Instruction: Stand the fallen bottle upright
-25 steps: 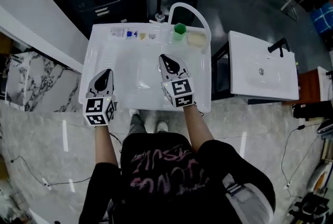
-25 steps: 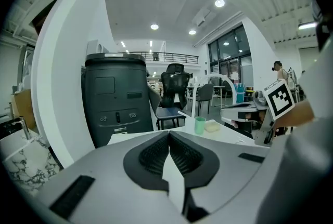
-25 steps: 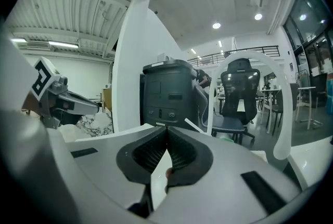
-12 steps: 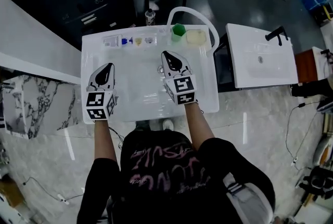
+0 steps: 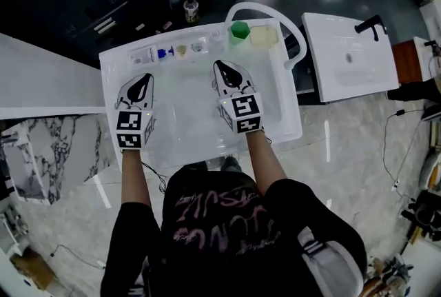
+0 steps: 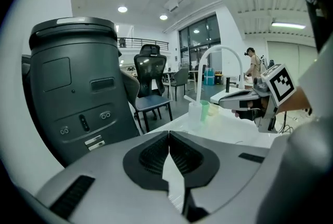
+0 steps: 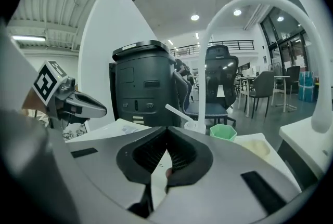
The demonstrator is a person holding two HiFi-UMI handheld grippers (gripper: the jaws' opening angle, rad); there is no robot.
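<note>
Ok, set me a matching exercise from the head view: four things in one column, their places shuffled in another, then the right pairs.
Things:
1. green cup
2. left gripper
3. right gripper
4. black tap

Places:
A. over the middle of the white basin
B. on the separate sink at the right
C. at the basin's far edge, beside the cream dish
D. over the basin's left side

Pairs: 1-C, 2-D, 3-A, 4-B

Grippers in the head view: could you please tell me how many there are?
2. The left gripper is over the white table's left side; the right gripper is over its middle. None seems hidden.
</note>
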